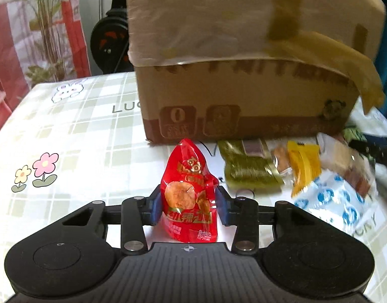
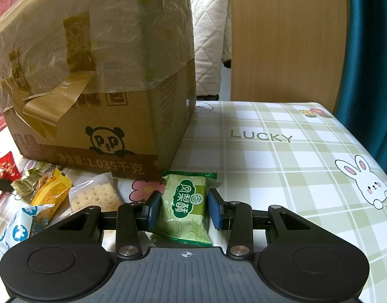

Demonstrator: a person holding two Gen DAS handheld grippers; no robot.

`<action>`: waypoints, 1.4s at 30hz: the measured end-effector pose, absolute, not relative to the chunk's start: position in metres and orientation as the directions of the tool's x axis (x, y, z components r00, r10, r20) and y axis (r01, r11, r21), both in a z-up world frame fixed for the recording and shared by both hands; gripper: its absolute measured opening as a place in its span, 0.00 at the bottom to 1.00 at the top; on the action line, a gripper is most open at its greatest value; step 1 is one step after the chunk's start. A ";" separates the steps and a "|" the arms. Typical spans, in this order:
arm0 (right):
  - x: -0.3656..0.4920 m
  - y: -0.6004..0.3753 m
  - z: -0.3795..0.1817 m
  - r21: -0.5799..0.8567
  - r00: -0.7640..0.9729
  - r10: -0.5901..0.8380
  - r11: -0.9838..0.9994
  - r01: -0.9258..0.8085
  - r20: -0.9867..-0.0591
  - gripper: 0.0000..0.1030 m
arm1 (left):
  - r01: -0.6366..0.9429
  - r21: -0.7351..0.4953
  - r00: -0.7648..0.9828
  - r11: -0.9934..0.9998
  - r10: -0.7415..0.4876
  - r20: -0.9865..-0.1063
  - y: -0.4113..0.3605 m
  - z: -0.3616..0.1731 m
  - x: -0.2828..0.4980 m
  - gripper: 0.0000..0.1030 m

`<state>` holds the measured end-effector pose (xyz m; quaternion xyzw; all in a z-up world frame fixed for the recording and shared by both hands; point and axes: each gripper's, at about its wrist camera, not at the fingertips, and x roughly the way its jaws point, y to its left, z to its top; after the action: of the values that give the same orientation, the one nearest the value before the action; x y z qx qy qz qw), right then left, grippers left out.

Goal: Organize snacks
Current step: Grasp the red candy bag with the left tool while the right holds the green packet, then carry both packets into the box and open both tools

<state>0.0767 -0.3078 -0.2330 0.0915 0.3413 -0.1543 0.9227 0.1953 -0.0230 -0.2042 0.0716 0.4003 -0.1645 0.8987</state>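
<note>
My left gripper (image 1: pixel 188 205) is shut on a red snack packet (image 1: pixel 189 197), which stands upright between the blue pads just above the table, in front of the cardboard box (image 1: pixel 244 96). My right gripper (image 2: pixel 184 208) is shut on a green pineapple-cake packet (image 2: pixel 187 208) near the box's front right corner (image 2: pixel 158 156). Loose snacks lie between the two: a green-gold packet (image 1: pixel 246 169), a yellow packet (image 1: pixel 304 166), a blue-and-white packet (image 1: pixel 332 199), and a cracker packet (image 2: pixel 94 197).
The table carries a green plaid cloth (image 2: pixel 281 171) with "LUCKY" text, rabbits and flowers. The tall taped box fills the back middle. A wooden panel (image 2: pixel 287 38) and teal curtain (image 2: pixel 370 63) stand behind the table's right side. A plant (image 1: pixel 45 25) stands at the left.
</note>
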 end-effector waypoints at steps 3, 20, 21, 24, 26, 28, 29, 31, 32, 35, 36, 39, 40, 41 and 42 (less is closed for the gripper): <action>0.077 -0.308 -0.233 0.064 0.719 -0.222 0.936 0.347 -0.658 0.36 | 0.328 -0.034 0.627 0.944 -0.244 -0.740 -0.019 -0.201 0.193 0.28; 0.071 -0.306 -0.227 0.087 0.722 -0.203 0.936 0.342 -0.661 0.32 | 0.279 -0.119 0.702 0.953 -0.287 -0.652 0.002 -0.164 0.167 0.17; 0.069 -0.306 -0.226 0.086 0.720 -0.209 0.933 0.349 -0.662 0.32 | 0.279 -0.119 0.711 0.953 -0.288 -0.642 0.003 -0.161 0.166 0.17; 0.054 -0.307 -0.220 0.103 0.735 -0.220 0.924 0.367 -0.641 0.32 | 0.276 -0.118 0.734 0.954 -0.289 -0.614 0.003 -0.150 0.164 0.17; 0.045 -0.308 -0.213 0.099 0.744 -0.239 0.920 0.379 -0.625 0.32 | 0.276 -0.122 0.750 0.953 -0.294 -0.593 0.003 -0.142 0.162 0.17; 0.038 -0.308 -0.205 0.104 0.757 -0.257 0.914 0.393 -0.600 0.32 | 0.277 -0.121 0.770 0.953 -0.296 -0.565 0.002 -0.132 0.159 0.17; 0.034 -0.309 -0.199 0.108 0.766 -0.267 0.910 0.400 -0.585 0.32 | 0.280 -0.118 0.780 0.953 -0.297 -0.552 0.002 -0.127 0.158 0.17; 0.029 -0.312 -0.184 0.115 0.784 -0.284 0.906 0.409 -0.552 0.32 | 0.289 -0.101 0.804 0.952 -0.299 -0.515 0.001 -0.112 0.155 0.17; 0.027 -0.312 -0.175 0.117 0.797 -0.293 0.904 0.410 -0.528 0.32 | 0.294 -0.096 0.814 0.951 -0.302 -0.497 0.000 -0.104 0.155 0.17; 0.028 -0.315 -0.142 0.127 0.840 -0.308 0.908 0.400 -0.446 0.32 | 0.312 -0.084 0.843 0.946 -0.316 -0.435 0.000 -0.078 0.158 0.17; 0.029 -0.316 -0.130 0.130 0.855 -0.309 0.910 0.393 -0.417 0.32 | 0.317 -0.079 0.851 0.945 -0.320 -0.417 -0.001 -0.068 0.160 0.17; 0.041 -0.314 -0.096 0.135 0.899 -0.288 0.928 0.347 -0.331 0.32 | 0.341 -0.059 0.868 0.938 -0.338 -0.364 -0.010 -0.044 0.172 0.17; 0.048 -0.313 -0.086 0.126 0.910 -0.278 0.936 0.328 -0.309 0.32 | 0.349 -0.049 0.873 0.936 -0.344 -0.346 -0.015 -0.036 0.177 0.17; 0.056 -0.310 -0.075 0.112 0.921 -0.265 0.945 0.306 -0.284 0.32 | 0.355 -0.043 0.876 0.934 -0.348 -0.333 -0.019 -0.030 0.181 0.17; 0.062 -0.307 -0.067 0.099 0.931 -0.253 0.953 0.287 -0.262 0.32 | 0.365 -0.041 0.877 0.930 -0.358 -0.320 -0.025 -0.023 0.188 0.17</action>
<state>0.0625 -0.3070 -0.0668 0.0678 0.1241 -0.1377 0.9803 0.1876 -0.0245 -0.0230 0.0101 0.1630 -0.1867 0.9687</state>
